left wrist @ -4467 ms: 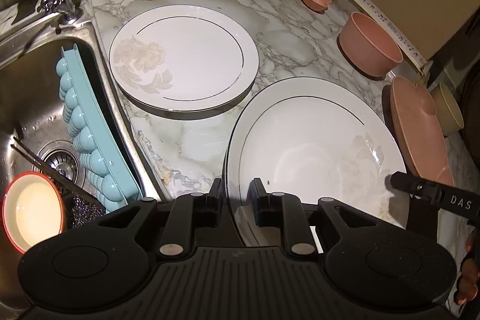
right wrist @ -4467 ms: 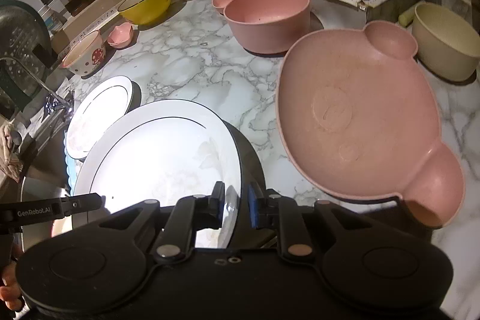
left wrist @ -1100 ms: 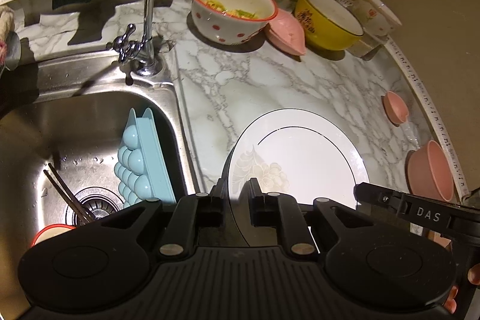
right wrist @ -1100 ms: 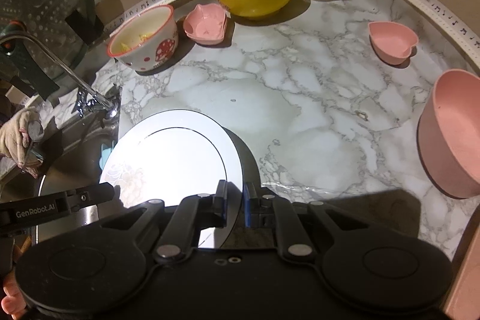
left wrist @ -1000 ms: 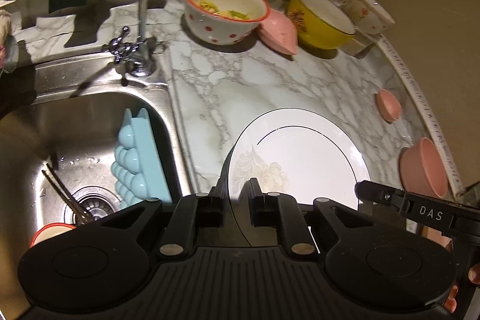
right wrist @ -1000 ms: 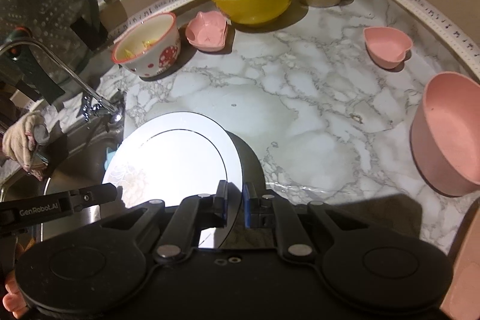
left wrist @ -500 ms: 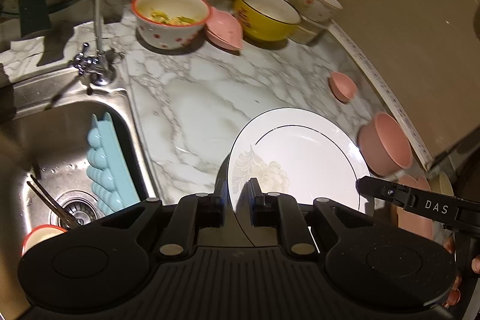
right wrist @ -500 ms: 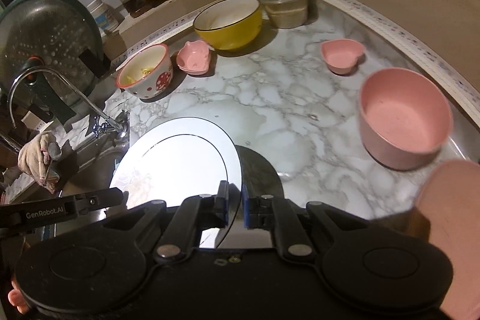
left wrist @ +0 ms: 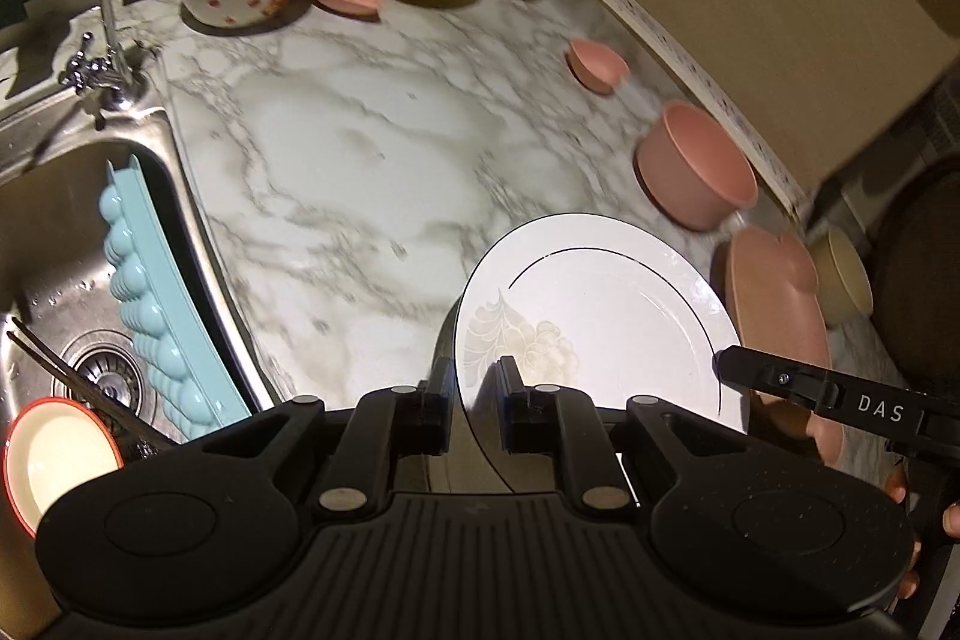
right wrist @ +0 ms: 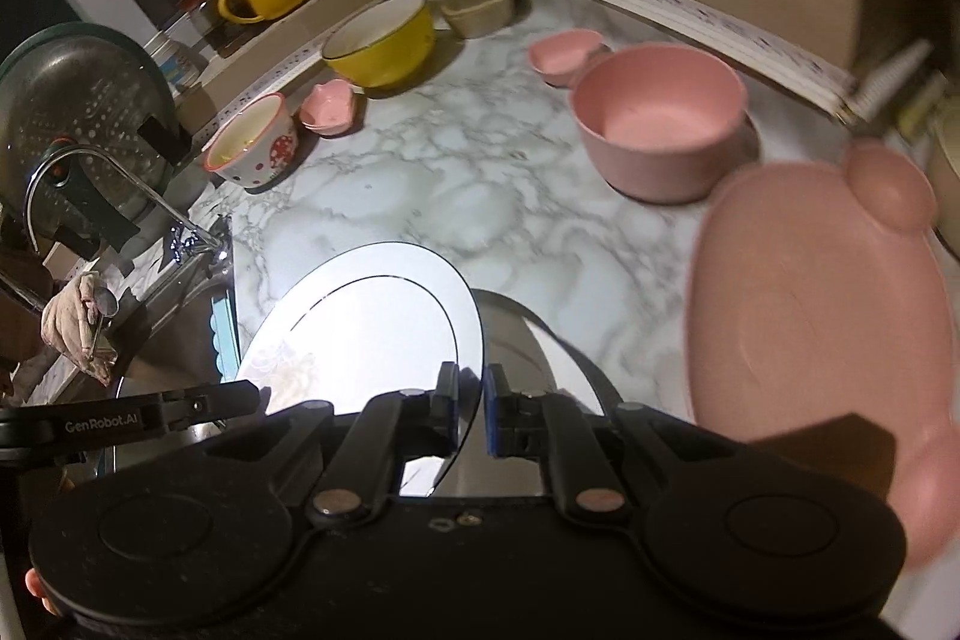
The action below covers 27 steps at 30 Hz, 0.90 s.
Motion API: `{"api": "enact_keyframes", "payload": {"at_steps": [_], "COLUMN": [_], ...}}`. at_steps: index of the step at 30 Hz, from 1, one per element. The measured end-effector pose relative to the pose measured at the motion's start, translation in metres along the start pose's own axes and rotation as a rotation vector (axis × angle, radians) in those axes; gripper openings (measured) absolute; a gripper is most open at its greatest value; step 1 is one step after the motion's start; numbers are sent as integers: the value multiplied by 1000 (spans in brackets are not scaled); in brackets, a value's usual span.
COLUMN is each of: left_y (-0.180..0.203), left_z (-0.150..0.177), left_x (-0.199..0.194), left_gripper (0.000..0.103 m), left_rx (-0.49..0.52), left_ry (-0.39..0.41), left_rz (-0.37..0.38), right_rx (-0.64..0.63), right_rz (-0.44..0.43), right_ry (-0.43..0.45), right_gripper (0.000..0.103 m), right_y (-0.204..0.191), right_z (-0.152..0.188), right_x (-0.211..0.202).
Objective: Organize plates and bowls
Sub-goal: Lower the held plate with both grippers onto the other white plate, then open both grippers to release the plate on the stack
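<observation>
Presently: white plate point(left wrist: 600, 316), held tilted above marble counter point(left wrist: 360, 148), left gripper point(left wrist: 474, 400) and right gripper point(right wrist: 471, 400) jaws clamping opposite rims.

Plate point(left wrist: 600, 316) above counter point(left wrist: 372, 172) — sink point(left wrist: 54, 244) left

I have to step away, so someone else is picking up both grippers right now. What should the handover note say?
Left gripper: shut on the near rim of the white plate.
Right gripper: shut on the opposite edge of that plate, which is carried above the marble counter.
On the counter: pink bowl, pink bear-shaped plate, heart dish, yellow bowl, spotted bowl.
Done: the plate is lifted.
Left: set it down; the bowls are not yet grouped. A red-rimmed bowl lies in the sink.
</observation>
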State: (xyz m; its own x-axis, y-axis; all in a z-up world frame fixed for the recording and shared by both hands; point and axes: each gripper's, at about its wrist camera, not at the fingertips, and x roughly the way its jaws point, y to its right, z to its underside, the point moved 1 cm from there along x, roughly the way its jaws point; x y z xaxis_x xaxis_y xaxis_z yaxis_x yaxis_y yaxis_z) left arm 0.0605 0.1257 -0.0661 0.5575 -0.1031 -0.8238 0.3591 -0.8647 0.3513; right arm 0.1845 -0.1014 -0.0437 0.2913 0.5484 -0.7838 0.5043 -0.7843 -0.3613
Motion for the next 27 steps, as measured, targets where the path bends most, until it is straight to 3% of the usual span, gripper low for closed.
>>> {"api": "enact_keyframes", "payload": {"at_steps": [13,27], "left_y": [12,14], "left_z": [30,32], "left_x": [16,28], "left_gripper": [14,14], "left_rx": [71,84], "left_ry": [-51,-54], "left_rz": [6,-29], "right_rx": [97,89], "right_rz": [30,38], "right_ry": [-22,-26], "right_gripper": [7,7], "right_y": [28,30], "right_z": [49,51], "right_x": [-6,-1]}}
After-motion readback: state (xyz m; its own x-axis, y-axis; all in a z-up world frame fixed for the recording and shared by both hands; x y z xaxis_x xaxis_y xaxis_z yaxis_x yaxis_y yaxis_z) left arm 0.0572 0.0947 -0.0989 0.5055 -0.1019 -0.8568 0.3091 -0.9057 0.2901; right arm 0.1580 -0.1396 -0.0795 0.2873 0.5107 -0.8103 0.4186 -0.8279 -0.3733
